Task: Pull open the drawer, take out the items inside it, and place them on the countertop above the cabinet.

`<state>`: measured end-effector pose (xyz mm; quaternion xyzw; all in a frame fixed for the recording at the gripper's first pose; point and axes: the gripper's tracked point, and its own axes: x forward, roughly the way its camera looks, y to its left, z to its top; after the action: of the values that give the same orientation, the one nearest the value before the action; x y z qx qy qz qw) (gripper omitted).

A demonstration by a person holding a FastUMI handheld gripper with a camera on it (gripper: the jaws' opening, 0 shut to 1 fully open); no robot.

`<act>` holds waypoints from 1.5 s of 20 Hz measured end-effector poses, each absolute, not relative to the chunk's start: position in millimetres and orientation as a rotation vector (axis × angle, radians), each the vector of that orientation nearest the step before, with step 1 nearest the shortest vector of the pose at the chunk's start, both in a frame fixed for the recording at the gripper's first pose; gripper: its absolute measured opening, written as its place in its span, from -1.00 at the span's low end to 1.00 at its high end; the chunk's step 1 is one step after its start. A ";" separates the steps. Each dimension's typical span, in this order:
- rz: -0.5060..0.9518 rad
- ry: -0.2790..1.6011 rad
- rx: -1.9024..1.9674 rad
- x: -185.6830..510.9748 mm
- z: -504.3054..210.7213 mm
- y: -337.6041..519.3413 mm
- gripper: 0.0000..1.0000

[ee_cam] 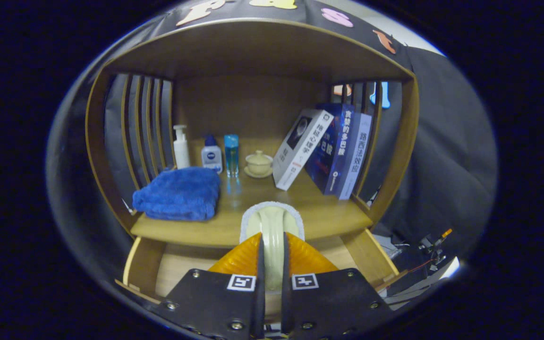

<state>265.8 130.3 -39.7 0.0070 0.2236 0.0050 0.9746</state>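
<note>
Gripper view: gripper (272, 255) fingers clamped on a soft, light brush (272, 222) by its narrow middle, twelve o'clock ahead, above the open drawer (177, 264); countertop (328, 212) beyond.

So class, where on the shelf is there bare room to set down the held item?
Fingers grip a pale brush-like item. Bare wood lies right of it, before the books, and a strip between the blue towel and the leaning book. The back-left is crowded: bottles, cup.

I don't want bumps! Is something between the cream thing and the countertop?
No. The gripper is shut on the cream thing, and the countertop just ahead is bare, between the blue towel and the books.
</note>
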 end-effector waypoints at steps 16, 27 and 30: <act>0.089 0.527 0.113 372.2 -97.6 147.3 -0.73; 0.028 0.543 0.153 399.8 -112.6 149.4 -0.72; 0.002 0.525 0.149 403.9 -112.3 149.8 -0.72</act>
<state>403.9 149.8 -112.3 0.0736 0.2591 0.0011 0.9630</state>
